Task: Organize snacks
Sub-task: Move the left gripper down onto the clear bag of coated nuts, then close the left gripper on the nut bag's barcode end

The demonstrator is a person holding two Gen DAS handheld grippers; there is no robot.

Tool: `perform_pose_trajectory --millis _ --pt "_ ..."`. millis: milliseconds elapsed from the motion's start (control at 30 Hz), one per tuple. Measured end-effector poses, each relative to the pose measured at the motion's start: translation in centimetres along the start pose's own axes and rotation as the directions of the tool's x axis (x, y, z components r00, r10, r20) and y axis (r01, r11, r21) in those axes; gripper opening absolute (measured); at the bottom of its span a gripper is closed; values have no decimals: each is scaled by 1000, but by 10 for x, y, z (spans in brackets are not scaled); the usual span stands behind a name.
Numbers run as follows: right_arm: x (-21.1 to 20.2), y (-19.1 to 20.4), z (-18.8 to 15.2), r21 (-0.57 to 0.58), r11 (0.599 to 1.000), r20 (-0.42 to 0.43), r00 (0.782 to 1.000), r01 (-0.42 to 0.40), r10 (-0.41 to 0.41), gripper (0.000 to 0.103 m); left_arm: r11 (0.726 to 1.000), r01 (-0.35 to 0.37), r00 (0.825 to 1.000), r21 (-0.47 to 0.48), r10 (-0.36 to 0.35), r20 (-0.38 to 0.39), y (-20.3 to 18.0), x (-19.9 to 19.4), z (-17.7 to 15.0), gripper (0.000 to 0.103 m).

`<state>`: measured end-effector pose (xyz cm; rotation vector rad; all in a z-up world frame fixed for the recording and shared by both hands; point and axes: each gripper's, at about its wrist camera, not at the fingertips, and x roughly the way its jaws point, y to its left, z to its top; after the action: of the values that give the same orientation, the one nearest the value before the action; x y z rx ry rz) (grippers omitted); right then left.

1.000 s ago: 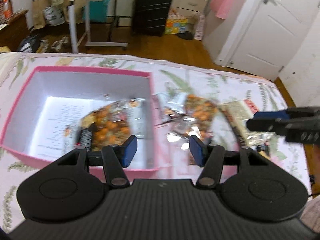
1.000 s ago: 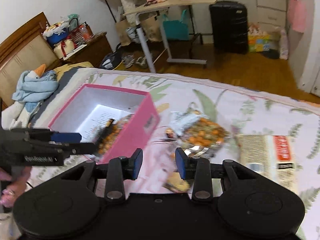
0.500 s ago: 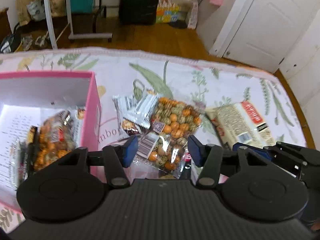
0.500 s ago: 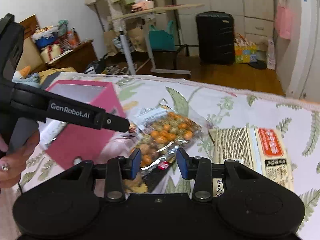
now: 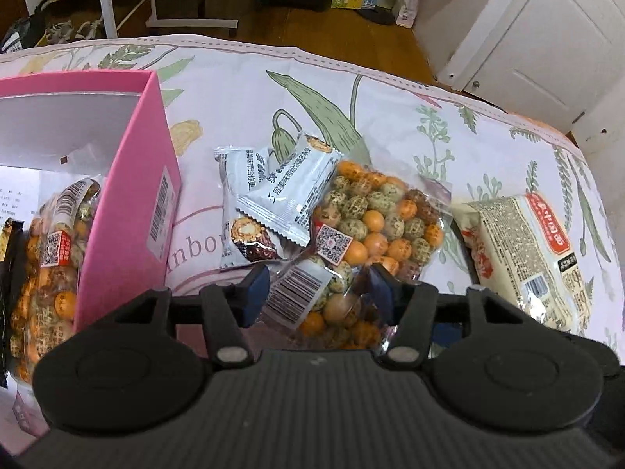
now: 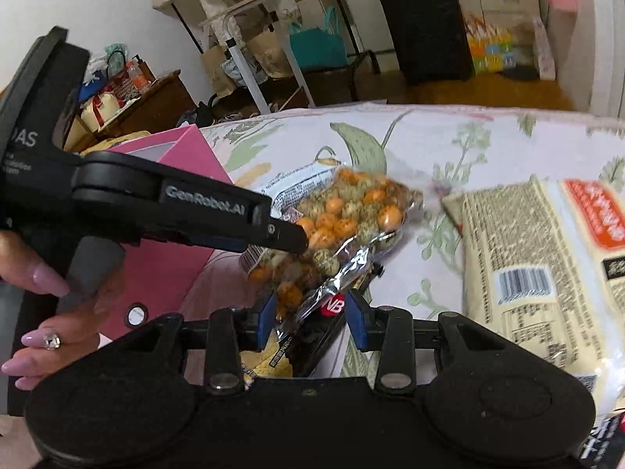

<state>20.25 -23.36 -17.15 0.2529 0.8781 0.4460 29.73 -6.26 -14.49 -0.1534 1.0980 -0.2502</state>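
Note:
A clear bag of coated nuts (image 5: 375,219) lies on the flowered sheet, partly under two white snack packets (image 5: 285,191). My left gripper (image 5: 318,289) straddles the bag's near end; its jaws are opening and the blue pads stand clear of the bag. In the right wrist view the left gripper (image 6: 289,239) reaches over the same nut bag (image 6: 351,211). My right gripper (image 6: 312,322) hangs low over a dark foil packet (image 6: 332,305), open with the packet's end between its pads. A second nut bag (image 5: 50,258) lies inside the pink box (image 5: 133,195).
A cream packet with a red label (image 5: 535,258) lies on the sheet to the right. A hand (image 6: 58,312) grips the left tool's handle. Beyond the bed's far edge stand a rolling table (image 6: 250,58), a black suitcase (image 6: 422,27) and a white door (image 5: 547,39).
The left gripper swung from above the pink box to the right and down onto the nut bag. The right gripper sank toward the dark foil packet, now between its pads.

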Motion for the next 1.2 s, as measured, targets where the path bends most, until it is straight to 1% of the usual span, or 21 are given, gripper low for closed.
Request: perform_pose_trajectory --millis 33,133,167,267,367,400,433,467,500,567,667,767,833,900,1000,1033,1067,1100,1133,1200 --pt "2 0 0 3 1000 -4 1000 -3 3 44 1000 2 1000 0 -2 -3 0 1 0 57" --pt "9 -1 -4 14 1000 -18 1000 -11 11 44 1000 9 1000 -16 -9 -27 3 6 1 69" --pt "11 -2 -5 16 1000 -22 1000 -11 12 44 1000 12 999 -16 -13 -32 2 8 1 71" --pt "14 -1 -8 20 1000 -30 1000 -8 9 44 1000 19 999 3 -19 -34 0 8 0 71" --pt "14 1 -10 10 1000 -29 1000 -5 6 44 998 48 997 27 -46 -64 -3 8 -2 70" --pt "13 1 -10 5 1000 -30 1000 -2 3 45 997 63 995 39 -60 -76 -5 8 -4 70" --pt "12 2 -11 2 1000 -32 999 1 -1 47 996 82 993 45 -77 -91 -6 8 -5 67" --pt "12 2 -10 -1 1000 -34 999 3 -3 47 993 112 988 42 -107 -114 -8 8 -6 67" --pt "12 3 -10 -6 1000 -39 999 10 -10 53 990 141 982 29 -136 -128 -9 8 -8 67" --pt "13 3 -11 -19 999 -36 999 37 -38 54 988 145 983 44 -138 -122 -14 5 -10 67" --pt "13 0 -10 -27 999 -43 998 47 -48 53 989 131 988 66 -125 -92 -18 2 -13 67" --pt "12 4 -8 -53 997 -44 997 63 -66 59 990 131 991 43 -130 -44 -14 0 -10 67" --pt "13 7 -6 -83 993 -46 995 81 -85 69 992 124 992 24 -124 -6 -9 -1 -5 68" --pt "15 12 -2 -114 989 -34 994 100 -104 71 992 123 992 -10 -123 24 -1 1 0 68" --pt "20 11 5 -109 989 -12 995 99 -101 83 987 153 988 -41 -153 5 4 10 3 67" --pt "23 10 7 -106 990 -5 995 97 -98 83 985 169 986 -44 -169 -8 5 14 2 64" --pt "26 11 9 -107 989 -1 995 100 -100 84 980 192 981 -47 -193 -25 6 17 1 56" --pt "29 11 10 -111 988 -2 994 107 -108 86 973 224 973 -57 -227 -39 7 20 1 53" --pt "32 13 10 -119 987 -5 994 107 -108 90 970 233 971 -61 -236 -40 7 21 0 53" --pt "37 16 10 -161 981 -21 994 103 -108 91 974 226 973 -28 -228 -45 3 22 -1 52"
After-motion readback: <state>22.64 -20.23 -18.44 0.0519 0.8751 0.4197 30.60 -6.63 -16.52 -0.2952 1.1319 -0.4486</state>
